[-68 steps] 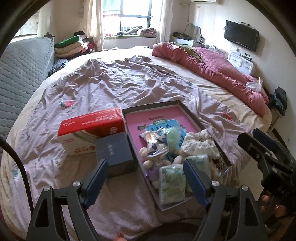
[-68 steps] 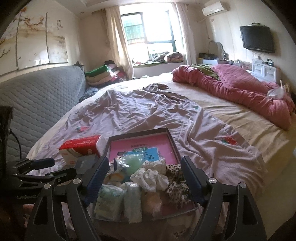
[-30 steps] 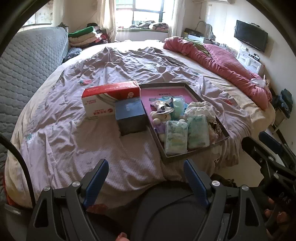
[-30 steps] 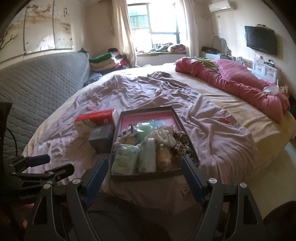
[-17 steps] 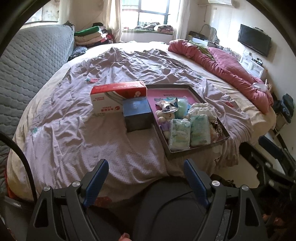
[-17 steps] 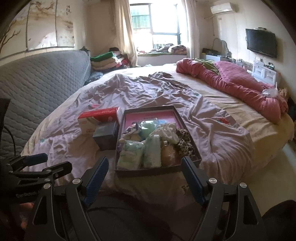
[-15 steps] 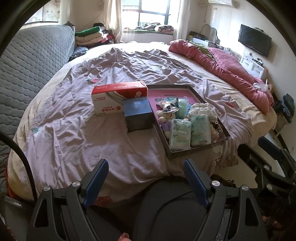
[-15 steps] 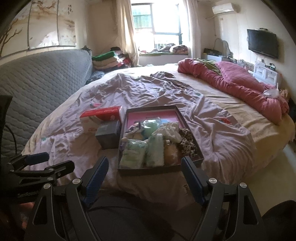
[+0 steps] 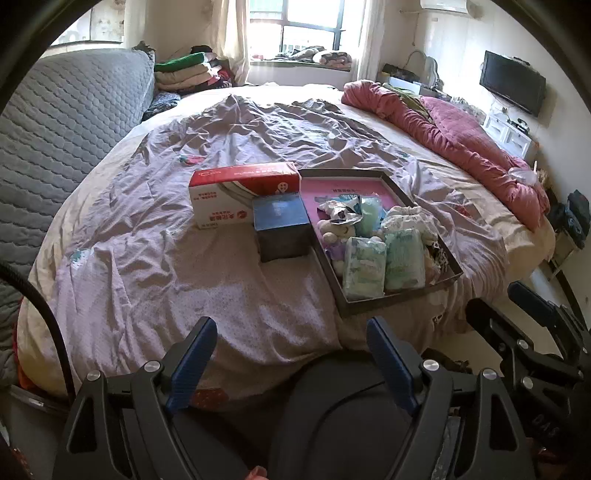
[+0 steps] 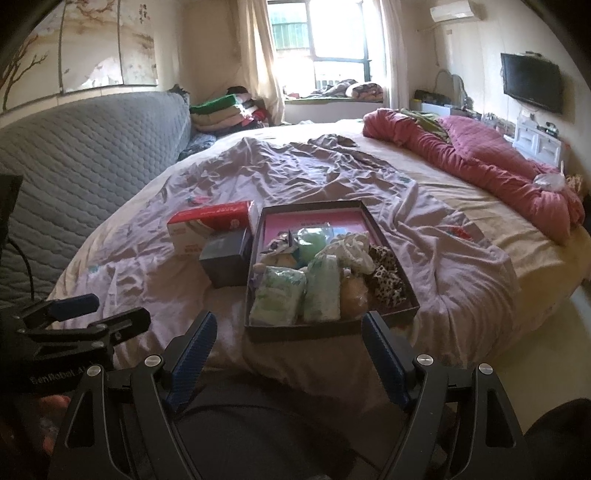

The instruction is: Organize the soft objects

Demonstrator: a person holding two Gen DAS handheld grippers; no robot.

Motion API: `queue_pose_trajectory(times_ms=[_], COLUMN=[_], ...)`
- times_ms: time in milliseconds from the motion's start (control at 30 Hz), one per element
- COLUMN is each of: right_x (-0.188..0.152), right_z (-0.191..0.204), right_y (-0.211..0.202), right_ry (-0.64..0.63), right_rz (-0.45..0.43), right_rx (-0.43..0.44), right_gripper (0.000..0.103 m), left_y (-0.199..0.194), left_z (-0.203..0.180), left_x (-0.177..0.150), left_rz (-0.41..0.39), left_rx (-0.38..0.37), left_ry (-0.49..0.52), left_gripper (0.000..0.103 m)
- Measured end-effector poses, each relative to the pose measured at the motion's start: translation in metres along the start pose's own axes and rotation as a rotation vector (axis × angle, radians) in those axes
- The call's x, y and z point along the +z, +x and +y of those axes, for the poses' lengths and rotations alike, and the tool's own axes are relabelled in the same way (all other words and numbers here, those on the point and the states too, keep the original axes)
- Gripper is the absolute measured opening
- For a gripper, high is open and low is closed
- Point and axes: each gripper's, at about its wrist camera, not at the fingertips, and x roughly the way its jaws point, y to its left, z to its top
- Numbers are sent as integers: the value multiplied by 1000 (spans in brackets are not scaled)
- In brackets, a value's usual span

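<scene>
Tray [image 9: 399, 306] is the reference: shallow dark rectangular box with a pink floor, sitting on the lilac sheet [image 9: 184, 258] near the bed's front edge. Long axis runs from the front edge back toward the window [image 10: 332, 33]; in the left wrist view it skews slightly, near end swung right.

Contents, all inside the tray walls:
- two pale green soft packs [image 9: 364, 267], side by side at the near end, long axes parallel to the tray's long axis, touching each other
- leopard-print fabric [image 10: 386, 282], near right corner, just beside the packs
- white frilly cloth [image 10: 354, 251], behind the leopard piece
- small plush toy [image 9: 334, 230] and crumpled foil wrapper [image 9: 341, 214], mid-left, touching
- far end of the tray: bare pink floor

Outside the tray, on its left:
- dark blue box [image 9: 282, 227], touching or just beside the left wall, cannot tell which
- red and white carton [image 9: 243, 192], behind the blue box, long axis across the tray's long axis

Red quilt [image 9: 461, 147] is bunched well to the right of the tray, apart from it.

Left gripper [image 9: 291, 363]: jaws spread wide, nothing between them, short of the tray's near end, over the sheet edge. Right gripper [image 10: 286, 356]: jaws spread wide, empty, just short of the tray's near wall, roughly centred on it.
</scene>
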Motion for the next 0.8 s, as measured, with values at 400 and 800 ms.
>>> queue_pose_trajectory(times_ms=[400, 800], right_x=[-1, -1], right_z=[3, 4], right_y=[0, -1], right_ry=[-15, -18], right_rz=[5, -1], right_rx=[-2, -5], right_gripper=[82, 82], left_y=[1, 1], left_z=[-2, -1], left_x=[-2, 0], left_rz=[0, 6], left_rx=[-4, -2], left_ry=[13, 11], left_gripper=[82, 82])
